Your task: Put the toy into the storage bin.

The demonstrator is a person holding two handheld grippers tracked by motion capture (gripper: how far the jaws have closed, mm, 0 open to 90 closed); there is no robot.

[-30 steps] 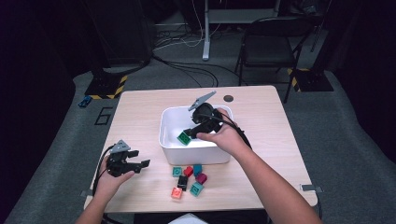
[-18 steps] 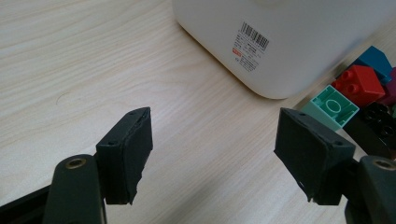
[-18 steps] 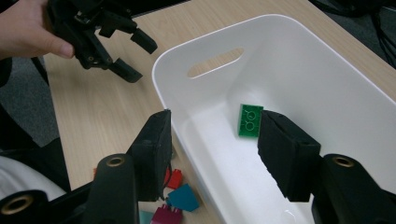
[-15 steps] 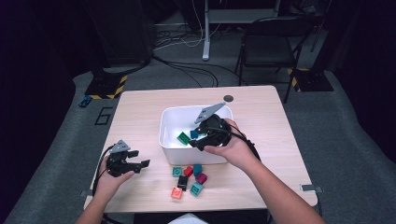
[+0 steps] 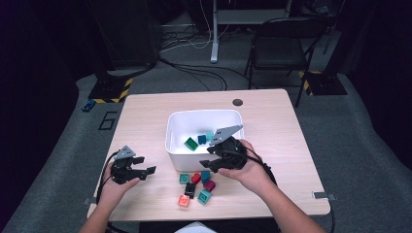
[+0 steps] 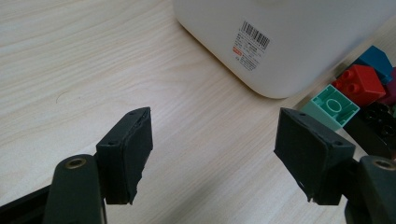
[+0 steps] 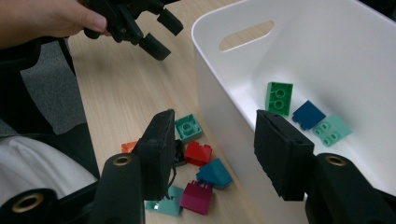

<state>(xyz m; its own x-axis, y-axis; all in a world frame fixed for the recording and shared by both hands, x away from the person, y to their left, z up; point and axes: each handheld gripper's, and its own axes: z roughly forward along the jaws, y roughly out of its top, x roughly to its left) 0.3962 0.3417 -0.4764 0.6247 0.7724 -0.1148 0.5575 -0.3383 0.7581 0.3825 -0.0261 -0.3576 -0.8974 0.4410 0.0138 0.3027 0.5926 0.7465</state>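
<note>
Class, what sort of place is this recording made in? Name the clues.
Probably a lab or workshop room: grey carpet strewn with black cables, a black folding chair, and a light wooden table holding a white plastic bin.

You've got a black chair [image 5: 282,46] behind the desk [image 5: 277,126], cables [image 5: 194,46] across the grey floor [image 5: 369,145], a small blue thing [image 5: 87,105] on the floor by the yellow-black striped base [image 5: 111,90], left.
</note>
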